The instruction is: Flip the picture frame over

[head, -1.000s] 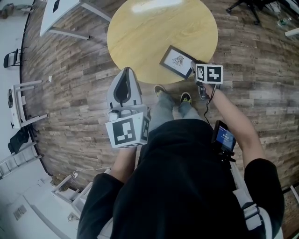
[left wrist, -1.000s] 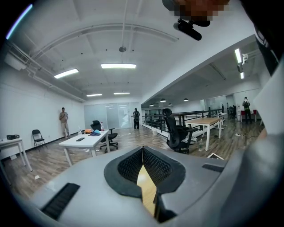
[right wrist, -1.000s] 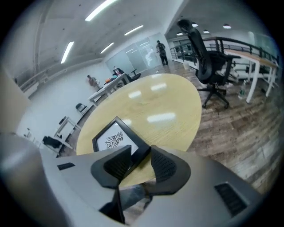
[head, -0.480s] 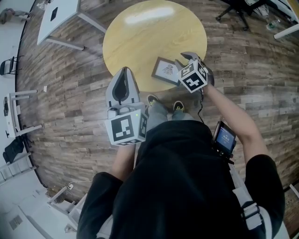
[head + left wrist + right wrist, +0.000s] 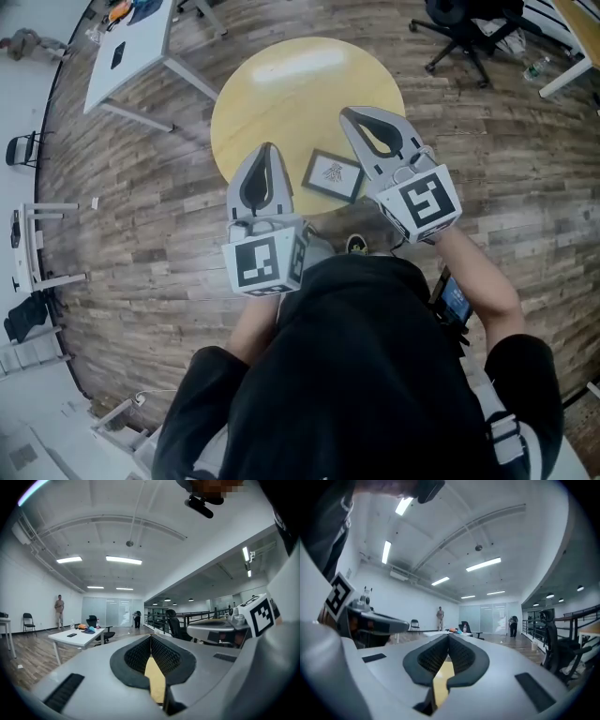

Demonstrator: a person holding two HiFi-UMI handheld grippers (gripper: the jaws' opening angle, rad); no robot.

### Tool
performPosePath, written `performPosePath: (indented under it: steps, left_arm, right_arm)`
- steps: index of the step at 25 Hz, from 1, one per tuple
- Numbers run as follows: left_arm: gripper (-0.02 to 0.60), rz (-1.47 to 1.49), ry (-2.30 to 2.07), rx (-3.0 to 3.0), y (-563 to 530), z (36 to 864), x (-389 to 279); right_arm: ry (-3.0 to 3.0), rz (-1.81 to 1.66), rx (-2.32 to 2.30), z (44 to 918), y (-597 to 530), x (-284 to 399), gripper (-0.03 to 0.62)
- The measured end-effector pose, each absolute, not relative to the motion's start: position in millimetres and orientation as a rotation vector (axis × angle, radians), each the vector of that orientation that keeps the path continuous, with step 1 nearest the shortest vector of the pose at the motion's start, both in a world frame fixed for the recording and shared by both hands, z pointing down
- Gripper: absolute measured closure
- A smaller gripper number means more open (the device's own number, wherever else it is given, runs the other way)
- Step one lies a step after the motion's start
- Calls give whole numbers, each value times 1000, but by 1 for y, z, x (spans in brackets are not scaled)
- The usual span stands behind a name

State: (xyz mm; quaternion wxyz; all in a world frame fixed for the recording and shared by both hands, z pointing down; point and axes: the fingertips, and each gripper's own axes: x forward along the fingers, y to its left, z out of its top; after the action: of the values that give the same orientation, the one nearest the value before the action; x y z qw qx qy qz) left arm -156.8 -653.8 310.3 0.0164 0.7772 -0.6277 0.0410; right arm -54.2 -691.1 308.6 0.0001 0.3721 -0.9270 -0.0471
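A round yellow wooden table (image 5: 281,84) is standing on a plank floor (image 5: 141,216). 1 picture frame (image 5: 333,175) is lying flat on its near right part, close to the edge, showing a pale face inside a dark border.

Picture frame (image 5: 333,175): is lying on the round table (image 5: 281,84), by its near edge.
Left gripper (image 5: 265,150): is hanging over the table's near-left rim.
Right gripper (image 5: 350,114): is hanging over the table's right part.
Desk (image 5: 131,47): is standing beyond the table, leftward.

The table (image 5: 281,89) is glossy pale wood, the floor (image 5: 141,216) matt weathered planks.
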Motion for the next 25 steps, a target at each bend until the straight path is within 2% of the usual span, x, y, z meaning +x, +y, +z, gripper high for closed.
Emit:
performPosePath:
  steps: [9, 25]
  left_arm:
    - [558, 116, -1877, 2456, -660, 312, -127]
    - [558, 143, -1878, 2478, -654, 314, -125]
  right_arm:
    - [-2901, 157, 1239, 335, -686, -14, 576]
    - [-2904, 111, 1220, 331, -688, -18, 576]
